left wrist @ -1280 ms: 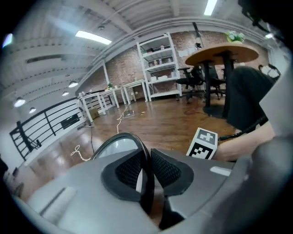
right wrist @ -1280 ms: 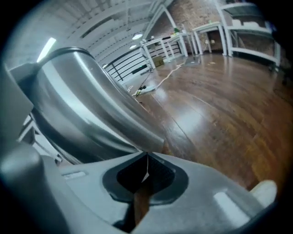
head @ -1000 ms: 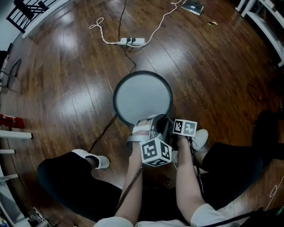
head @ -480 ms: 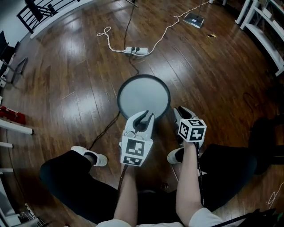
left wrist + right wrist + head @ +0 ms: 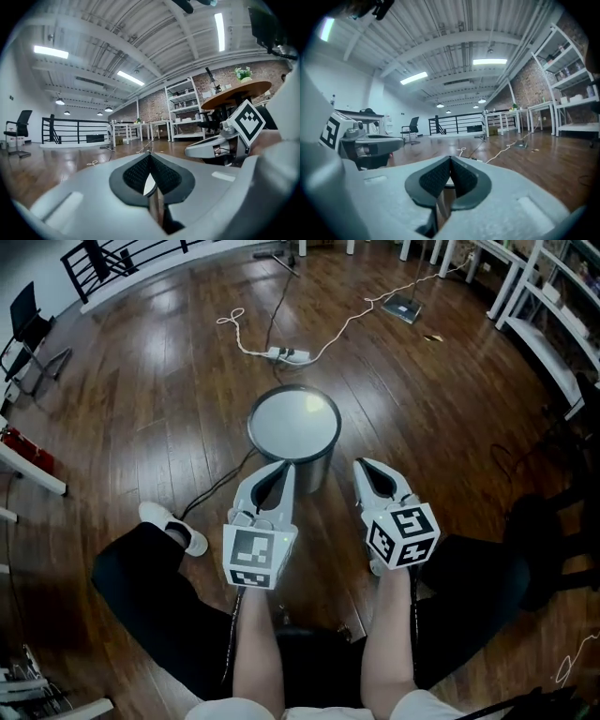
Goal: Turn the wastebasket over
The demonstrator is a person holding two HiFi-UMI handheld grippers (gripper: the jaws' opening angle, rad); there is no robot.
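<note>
Head view, wastebasket [image 5: 293, 425] just ahead of left gripper [image 5: 277, 468], right gripper [image 5: 362, 466], untouched

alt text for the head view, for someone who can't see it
Seen from above, a person holds two shut, empty tools, the left tool and the right tool, side by side on the near side of a round wastebasket with a flat grey top, standing on a dark wood floor. A power strip lies beyond it.

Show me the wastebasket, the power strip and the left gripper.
wastebasket [image 5: 293, 423], head view, its pale round top.
power strip [image 5: 293, 355], head view, middle of body.
left gripper [image 5: 279, 468], head view, shut fingertips.
</note>
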